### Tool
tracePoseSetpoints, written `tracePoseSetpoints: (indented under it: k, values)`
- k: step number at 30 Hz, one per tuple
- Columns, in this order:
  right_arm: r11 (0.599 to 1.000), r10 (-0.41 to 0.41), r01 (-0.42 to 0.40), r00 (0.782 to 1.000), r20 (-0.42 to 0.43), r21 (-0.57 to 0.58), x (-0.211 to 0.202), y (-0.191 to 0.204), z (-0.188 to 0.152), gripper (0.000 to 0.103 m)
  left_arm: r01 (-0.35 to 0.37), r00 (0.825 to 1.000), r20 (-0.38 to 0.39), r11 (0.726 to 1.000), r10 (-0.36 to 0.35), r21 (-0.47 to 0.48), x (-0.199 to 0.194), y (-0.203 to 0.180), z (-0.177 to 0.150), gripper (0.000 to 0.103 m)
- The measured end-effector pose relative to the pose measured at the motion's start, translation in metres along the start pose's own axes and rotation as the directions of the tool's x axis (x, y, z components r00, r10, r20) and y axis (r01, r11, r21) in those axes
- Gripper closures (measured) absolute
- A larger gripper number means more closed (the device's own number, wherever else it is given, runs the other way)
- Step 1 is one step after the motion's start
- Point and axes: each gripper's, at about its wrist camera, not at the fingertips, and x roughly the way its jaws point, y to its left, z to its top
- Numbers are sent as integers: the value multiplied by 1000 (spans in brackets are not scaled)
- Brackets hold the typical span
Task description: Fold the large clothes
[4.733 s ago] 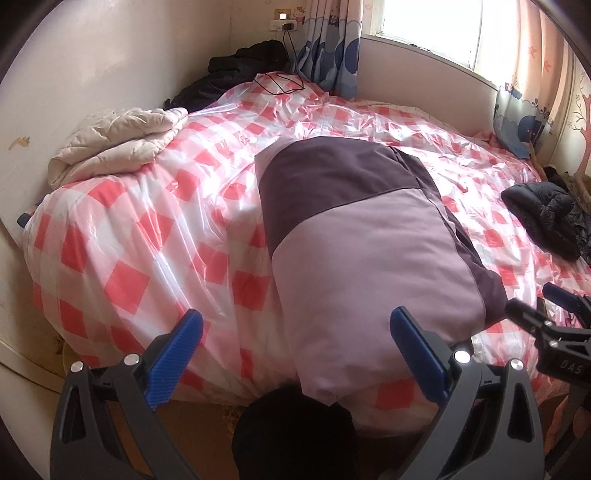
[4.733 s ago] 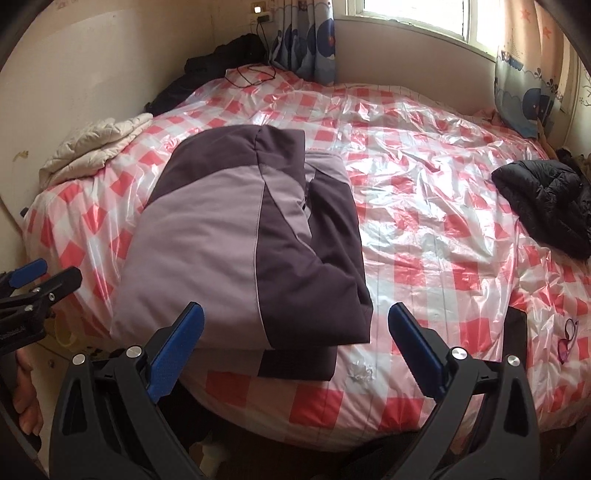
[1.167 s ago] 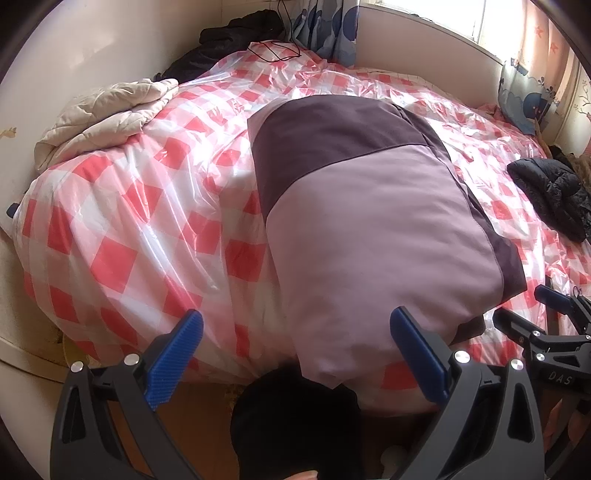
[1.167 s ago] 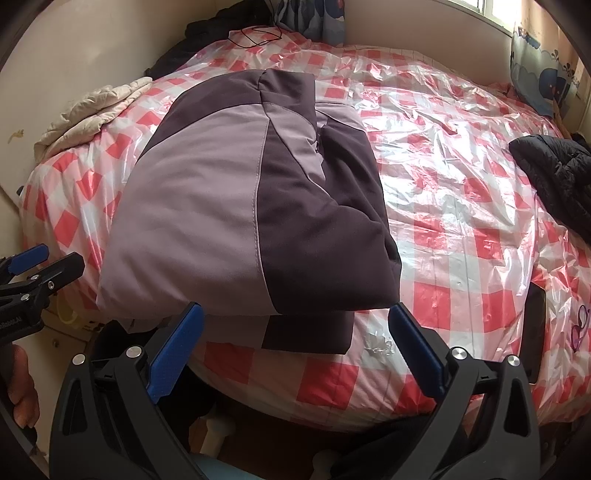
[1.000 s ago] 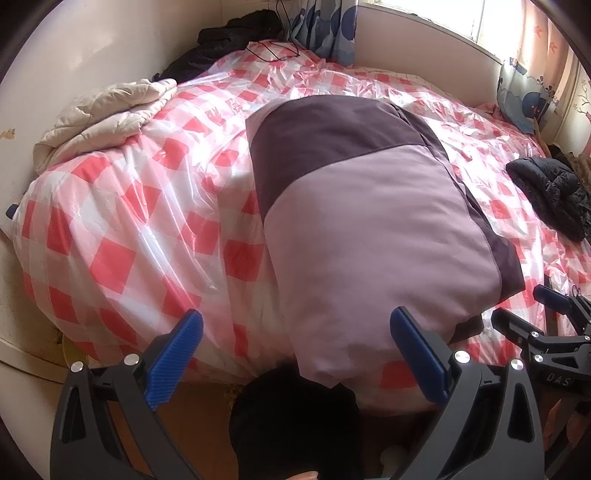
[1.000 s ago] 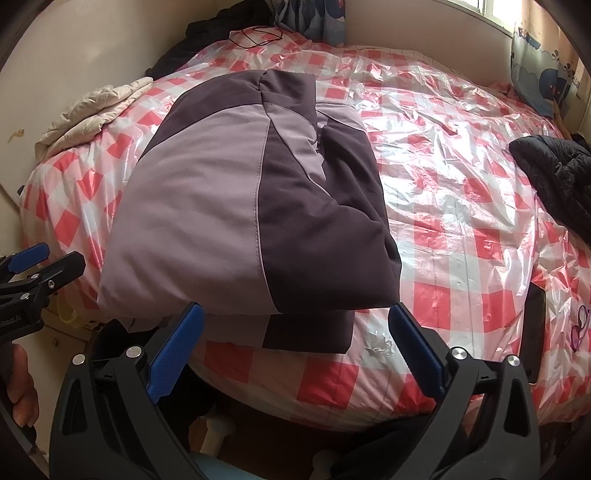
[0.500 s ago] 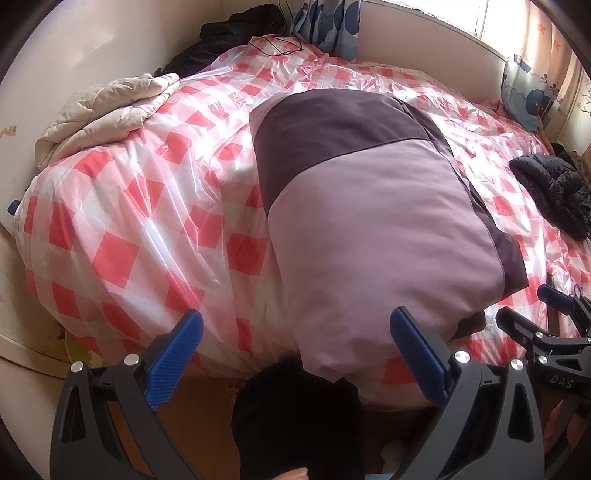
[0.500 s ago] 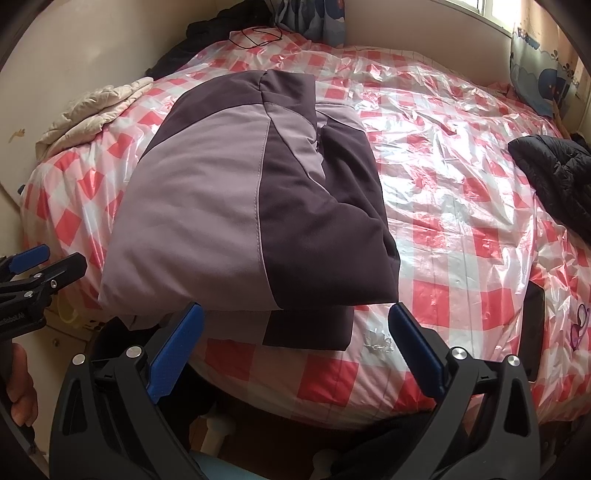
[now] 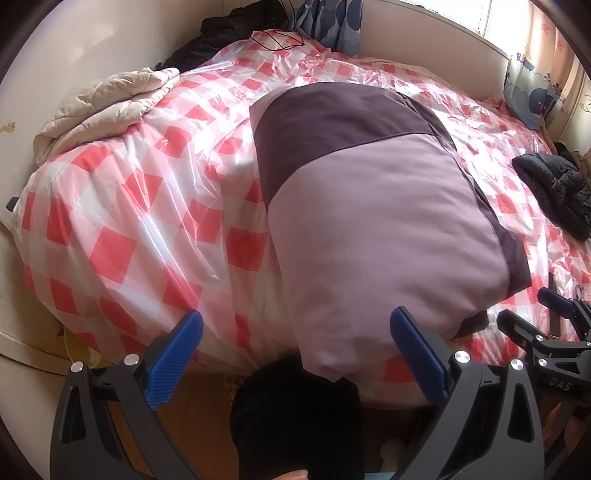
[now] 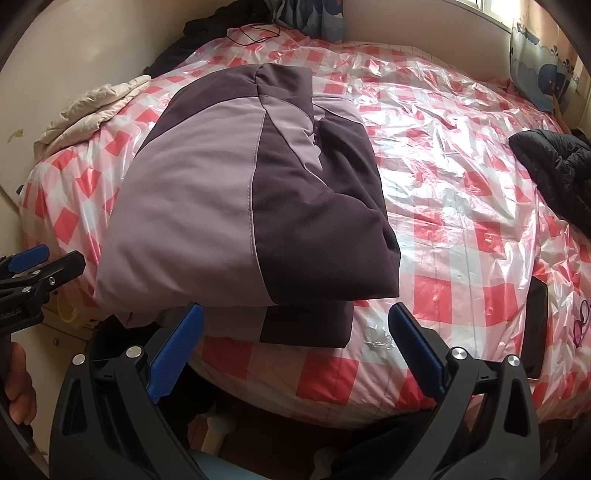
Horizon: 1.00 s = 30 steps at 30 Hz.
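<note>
Your folded jacket (image 10: 240, 206), pale lilac with dark purple panels, lay on the near part of the bed (image 10: 461, 192), its lower layers hanging a little over the near edge. In the right wrist view the top fold showed a lilac field on the left and a dark panel on the right, with a dark flap poking out beneath it toward you. The bed was covered in a red-and-white checked sheet under crinkled clear plastic (image 9: 155, 206). Your left gripper (image 9: 295, 343) hung just off the bed edge with its blue-padded fingers spread wide, clasping nothing; the jacket's near corner drooped between them in that view, but I could not tell whether it touched either pad. Your right gripper (image 10: 295, 336) was likewise spread apart and empty, held low before the jacket's near edge, and your left hand (image 10: 16, 391) showed at the far left of the right wrist view behind the other tool. A cream quilted blanket (image 9: 99, 110) sat bundled at the bed's left side near the wall, well apart from the jacket. A black puffy garment (image 10: 554, 166) lay on the right side of the bed, and a dark phone (image 10: 535, 332) rested near the right front edge. More dark clothing (image 9: 221, 33) and a thin black cable (image 10: 255, 33) were at the far end, by the patterned curtain (image 9: 325, 22).
</note>
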Motion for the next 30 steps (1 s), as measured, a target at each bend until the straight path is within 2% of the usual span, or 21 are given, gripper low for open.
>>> tracePoseSetpoints:
  k: [6, 12, 14, 15, 17, 19, 20, 21, 22, 25, 30]
  values:
    - [1000, 2, -2, 1000, -6, 4, 4, -2, -1, 6, -14, 1000, -10, 1000, 15, 17, 4, -3, 2, 6]
    - [1000, 11, -10, 1000, -15, 11, 8, -4, -1, 6, 0, 999, -39, 1000, 0, 13, 8, -3, 4, 6]
    - [1000, 16, -16, 1000, -18, 17, 10, -6, -1, 6, 55, 998, -38, 998, -55, 13, 7, -2, 4, 6]
    - [1000, 18, -17, 1000, -18, 18, 10, -6, -1, 6, 82, 997, -5, 997, -82, 0, 3, 0, 2, 6]
    - [1000, 18, -17, 1000, -17, 19, 10, -6, -2, 6, 75, 996, 58, 997, -74, -13, -6, 2, 1, 6]
    - [1000, 18, -18, 1000, -13, 21, 9, -6, -1, 6, 79, 994, 74, 997, -78, -6, -10, 1, 1, 6]
    - [1000, 17, -17, 1000, -10, 20, 8, -5, -1, 6, 48, 995, 83, 999, -48, 7, -11, -1, 1, 6]
    - [1000, 16, -16, 1000, -7, 19, 6, -5, -1, 6, 12, 997, 81, 1000, -14, 18, -11, -3, 1, 6]
    - [1000, 17, -17, 1000, -1, 18, 4, -4, -1, 6, 6, 998, 67, 1000, -8, 18, -9, -3, 3, 6]
    - [1000, 11, -11, 1000, 16, 12, -2, -1, 1, 6, 23, 1000, 22, 1000, -22, -9, -3, 1, 4, 6]
    - [1000, 2, -2, 1000, 30, 9, -8, 0, 1, 6, 7, 999, 32, 1000, -7, 4, -5, -2, 1, 6]
